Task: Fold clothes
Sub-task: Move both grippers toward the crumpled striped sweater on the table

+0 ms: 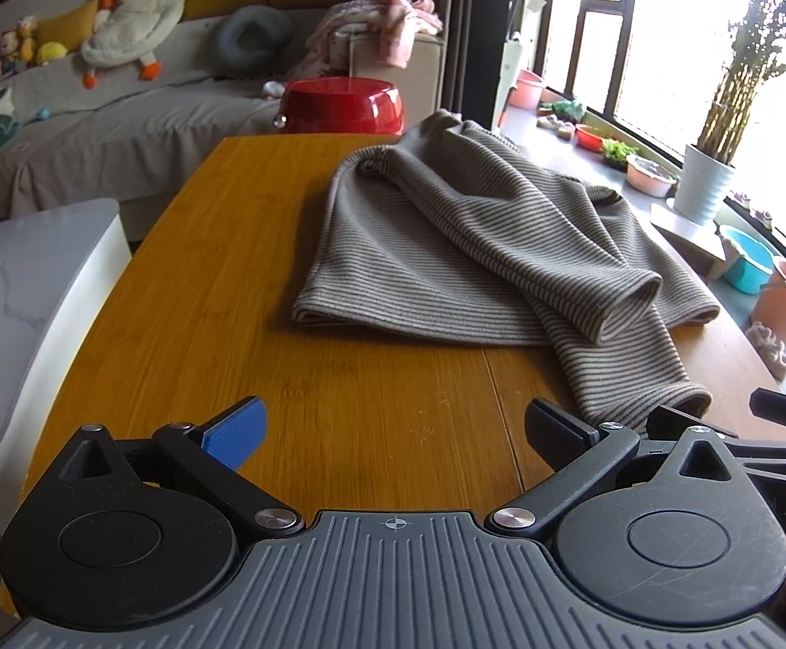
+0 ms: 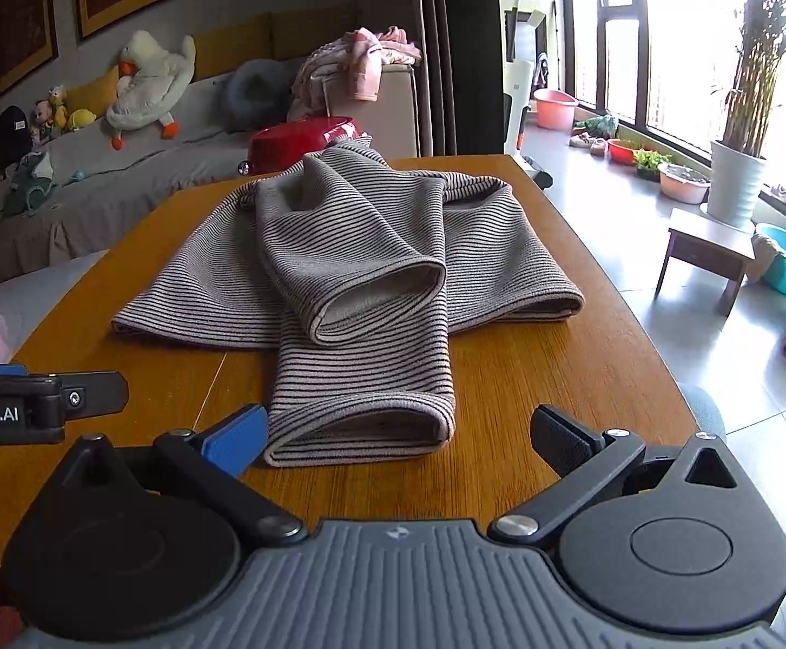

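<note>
At the far left a grey sofa (image 1: 122, 108) is carrying a white plush duck (image 1: 133, 16) and small toys, and a white marble-topped table (image 1: 30, 292) is sitting just beside the left edge of the wooden bench (image 1: 219, 281). The left gripper (image 1: 393, 432) is hovering over the bench's near edge with its jaws spread wide and nothing between them — bare wood is showing in the gap. Its blue pad (image 1: 238, 432) is standing to the left, its black one to the right, close to the cuff of the nearer sleeve.

The striped sweater (image 2: 338, 249) is lying crumpled on the middle of the bench, toward its right side in the left wrist view. One sleeve (image 2: 360, 281) is resting folded across the body with its open cuff facing the near side; the other sleeve (image 2: 365, 395) is running out from under it toward the near edge. The right gripper (image 2: 398, 438) is also fully released, holding nothing — that nearer cuff is lying in front of the gap, close beside the blue finger (image 2: 236, 441); whether they are touching I cannot tell.

Beyond the bench's far end a red basin (image 1: 344, 105) is showing. To the right, by the bright window, a potted plant (image 2: 736, 184), a small dark stool (image 2: 706, 249) and pink and blue basins are standing on the tiled floor (image 2: 636, 227).
</note>
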